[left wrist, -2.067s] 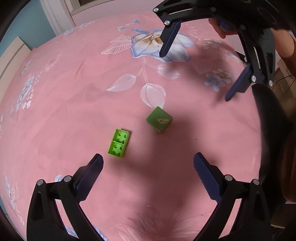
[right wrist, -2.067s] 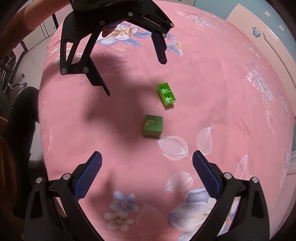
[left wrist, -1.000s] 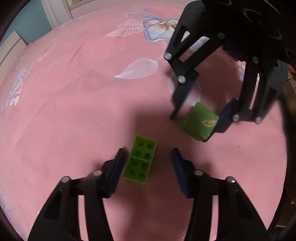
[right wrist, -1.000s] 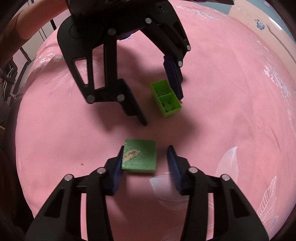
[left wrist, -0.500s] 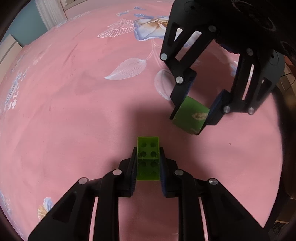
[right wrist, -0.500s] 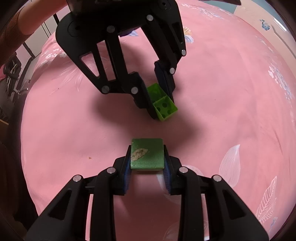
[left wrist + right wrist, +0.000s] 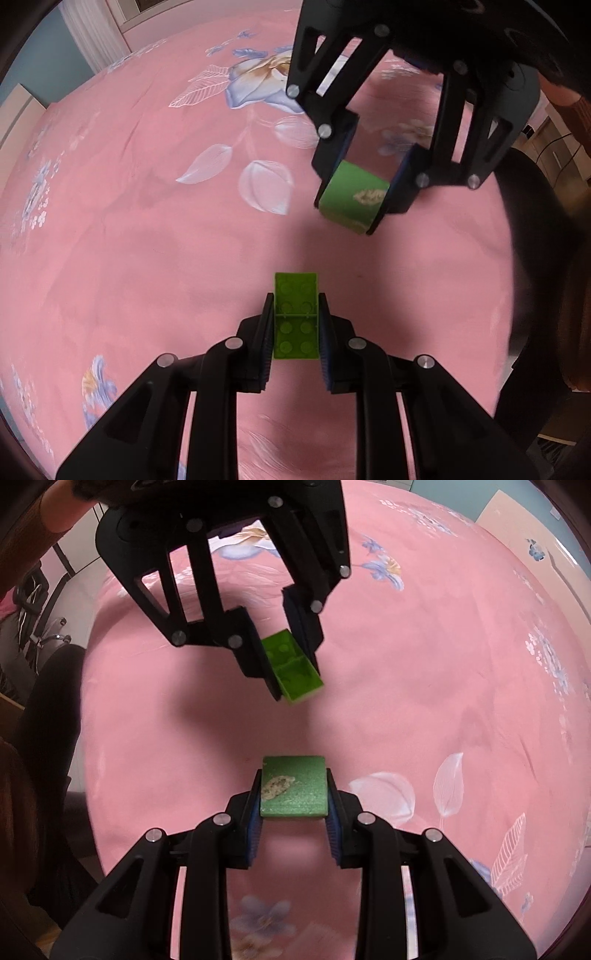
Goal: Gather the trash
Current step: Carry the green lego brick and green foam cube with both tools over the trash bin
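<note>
Left hand-held gripper [image 7: 295,325] clamps the brick [image 7: 295,317] – light, stiff, slick plastic. Right hand-held gripper [image 7: 293,797] clamps the cube [image 7: 294,792] on flat sides – probably light foam.

A pink flower-printed bedsheet [image 7: 147,240] covers the bed.

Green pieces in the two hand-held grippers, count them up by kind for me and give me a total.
Bright green toy building brick: 1, in the left hand-held gripper
Dark green cube with a pale leaf mark: 1, in the right hand-held gripper
Total: 2
</note>
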